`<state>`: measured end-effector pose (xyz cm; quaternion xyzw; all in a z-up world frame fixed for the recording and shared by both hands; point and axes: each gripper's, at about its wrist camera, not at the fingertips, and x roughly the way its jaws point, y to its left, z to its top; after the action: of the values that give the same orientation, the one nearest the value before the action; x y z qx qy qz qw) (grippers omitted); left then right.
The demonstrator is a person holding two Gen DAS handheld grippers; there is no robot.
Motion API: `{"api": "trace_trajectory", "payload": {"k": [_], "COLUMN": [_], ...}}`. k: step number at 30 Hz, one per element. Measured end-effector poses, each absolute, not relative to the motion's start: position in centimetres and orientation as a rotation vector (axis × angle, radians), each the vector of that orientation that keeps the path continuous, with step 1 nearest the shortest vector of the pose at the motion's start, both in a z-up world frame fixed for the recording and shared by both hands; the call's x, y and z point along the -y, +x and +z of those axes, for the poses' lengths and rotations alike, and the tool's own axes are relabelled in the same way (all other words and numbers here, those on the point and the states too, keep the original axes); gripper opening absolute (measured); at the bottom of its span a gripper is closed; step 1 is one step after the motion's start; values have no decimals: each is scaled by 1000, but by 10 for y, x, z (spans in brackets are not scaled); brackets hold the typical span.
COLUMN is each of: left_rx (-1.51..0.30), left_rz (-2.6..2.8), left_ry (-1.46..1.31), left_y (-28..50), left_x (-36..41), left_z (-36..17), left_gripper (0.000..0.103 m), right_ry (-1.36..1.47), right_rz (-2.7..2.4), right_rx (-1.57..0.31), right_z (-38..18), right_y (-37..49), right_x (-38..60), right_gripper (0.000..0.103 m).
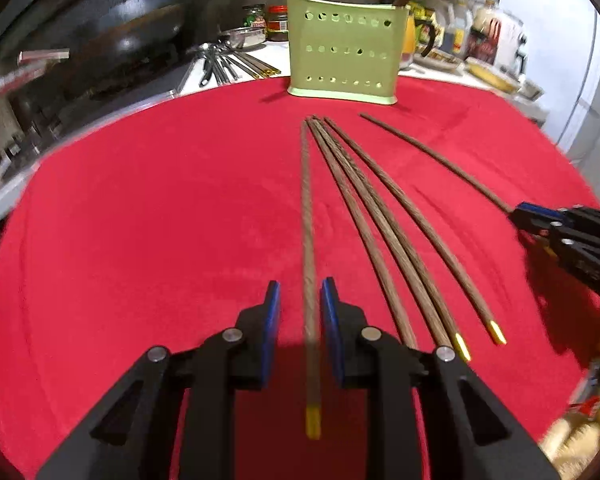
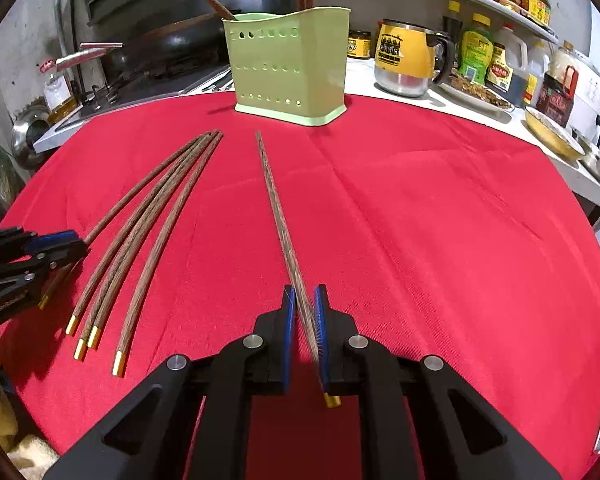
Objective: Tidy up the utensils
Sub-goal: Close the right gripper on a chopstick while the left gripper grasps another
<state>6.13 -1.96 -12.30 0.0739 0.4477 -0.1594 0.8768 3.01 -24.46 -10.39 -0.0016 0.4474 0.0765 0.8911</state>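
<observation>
A green perforated utensil holder (image 1: pixel 342 50) stands at the far side of the red cloth, also in the right wrist view (image 2: pixel 286 66), with several chopsticks standing in it. Several brown gold-tipped chopsticks (image 1: pixel 384 224) lie fanned on the cloth (image 2: pixel 140 240). My left gripper (image 1: pixel 300 292) straddles the leftmost chopstick (image 1: pixel 308 240), pads a little apart from it, open. My right gripper (image 2: pixel 305 296) is closed on a separate chopstick (image 2: pixel 284 232), which runs tilted between the pads; it shows at the right in the left wrist view (image 1: pixel 540 220).
The red cloth (image 1: pixel 160 220) covers a round table. Behind it are a stove with a dark wok (image 1: pixel 132 36), loose metal utensils (image 1: pixel 224 60), a yellow jug (image 2: pixel 404 56), sauce bottles (image 2: pixel 500 64) and bowls (image 2: pixel 556 136) on a white counter.
</observation>
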Motion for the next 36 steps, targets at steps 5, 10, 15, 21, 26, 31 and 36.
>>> {"api": "trace_trajectory", "payload": {"k": [5, 10, 15, 21, 26, 31, 36], "left_rx": [-907, -892, -893, -920, -923, -916, -910], "left_rz": [-343, -316, -294, -259, -255, -255, -263], "left_ry": [165, 185, 152, 174, 154, 154, 144], "left_y": [33, 10, 10, 8, 4, 2, 3], "left_x": [14, 21, 19, 21, 15, 15, 15], "left_z": [-124, -125, -124, -123, -122, -123, -123], "left_gripper": [21, 21, 21, 21, 21, 21, 21], "right_ry": [-4, 3, 10, 19, 3, -58, -21], "right_rz": [163, 169, 176, 209, 241, 285, 282], "right_rx": [-922, -917, -911, -890, -860, -842, -848], "right_z": [-104, -104, -104, -105, -106, -107, -107], "right_y": [20, 12, 5, -4, -12, -19, -16], "right_x": [245, 245, 247, 251, 250, 238, 245], "right_gripper": [12, 12, 12, 12, 15, 35, 28]}}
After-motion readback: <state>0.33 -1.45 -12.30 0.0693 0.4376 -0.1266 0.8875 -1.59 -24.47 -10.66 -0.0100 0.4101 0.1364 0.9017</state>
